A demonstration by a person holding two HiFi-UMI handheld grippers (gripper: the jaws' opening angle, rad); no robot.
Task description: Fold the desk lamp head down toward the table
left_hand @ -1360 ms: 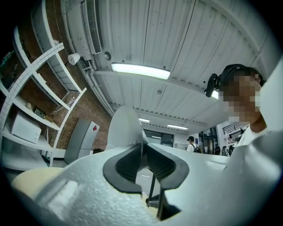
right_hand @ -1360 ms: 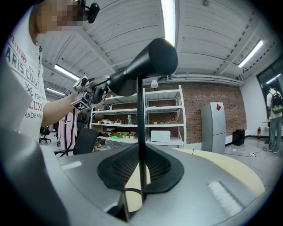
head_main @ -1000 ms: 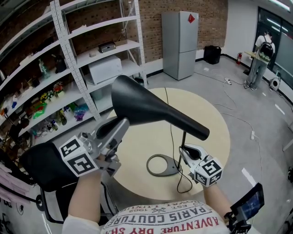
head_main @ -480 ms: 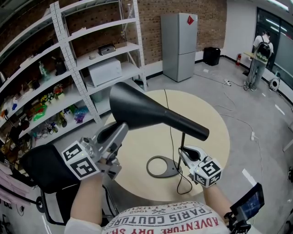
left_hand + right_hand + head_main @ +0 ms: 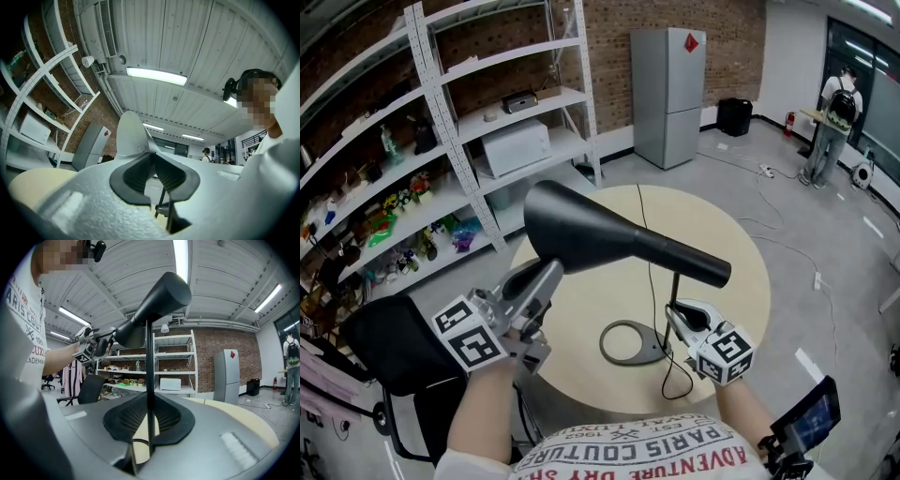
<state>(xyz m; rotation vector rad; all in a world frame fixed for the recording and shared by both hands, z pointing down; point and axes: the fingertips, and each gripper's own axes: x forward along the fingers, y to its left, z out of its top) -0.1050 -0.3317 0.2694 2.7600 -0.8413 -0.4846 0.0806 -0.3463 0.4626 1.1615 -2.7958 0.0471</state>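
Observation:
A black desk lamp stands on the round beige table. Its cone-shaped head lies nearly level, wide end to the left. My left gripper is shut on the rim of that wide end; in the left gripper view the shade's pale inner wall is pinched between the pads at the left gripper. My right gripper is shut on the thin upright stem just above the ring base. In the right gripper view the stem runs up from the right gripper to the head.
The lamp's black cord trails across the table. Metal shelving with boxes and small items fills the left. A black chair sits at lower left. A grey fridge and a person stand far back.
The lamp head's wide end has dropped a little, and my left gripper has gone down with it. The right gripper and stem have stayed put.

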